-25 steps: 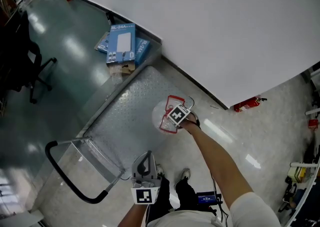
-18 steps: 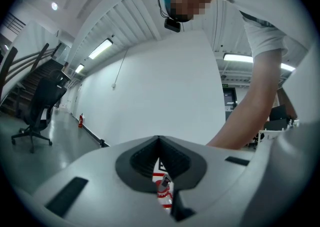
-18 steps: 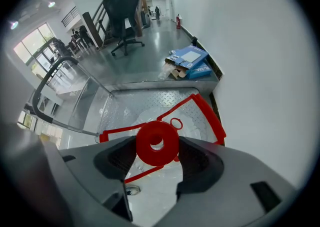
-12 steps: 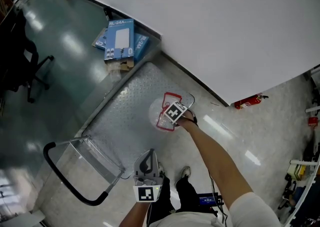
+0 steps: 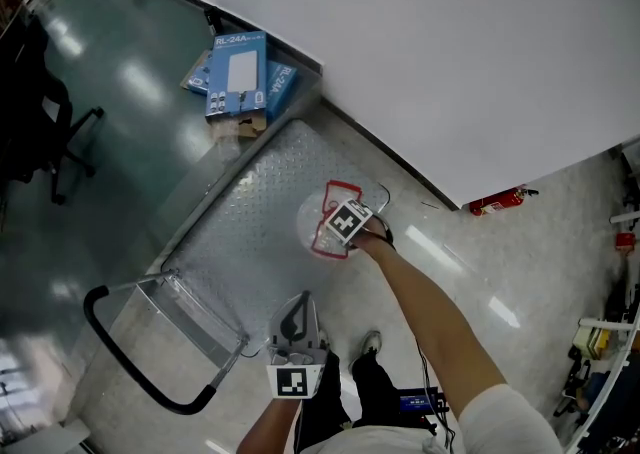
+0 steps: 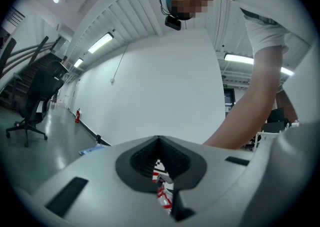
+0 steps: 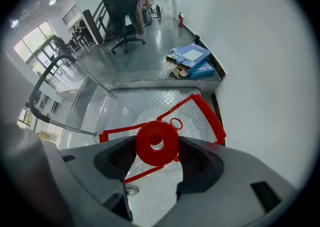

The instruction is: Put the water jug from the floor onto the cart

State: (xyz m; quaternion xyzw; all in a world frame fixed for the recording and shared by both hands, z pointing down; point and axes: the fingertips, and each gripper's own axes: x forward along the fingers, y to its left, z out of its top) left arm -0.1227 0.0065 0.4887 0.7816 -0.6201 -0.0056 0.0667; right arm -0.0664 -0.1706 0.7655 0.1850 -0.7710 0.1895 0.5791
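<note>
The water jug, a clear bottle with a red-edged label, stands upright over the far half of the cart, close to the edge that runs along the white wall. The right gripper reaches it at full arm's length from above, and its 2 jaws are pinching the red cap from either side. That top-down hold on the neck suits a tall, heavy bottle, since the weight hangs straight below the grip and the jug does not tip. Whether the base already bears on the ribbed steel deck or hangs just above it, I cannot tell. The placing looks nearly done or done, and the next step would be to spread the jaws and lift clear. The left gripper is kept low and close to the person's body, well apart from the jug, its jaws pressed together on nothing. It appears parked there to stay out of the way, as 1 gripper is enough for this carry. The cart's black push handle is at the near left end, and blue boxes lie on the floor beyond the far end.
</note>
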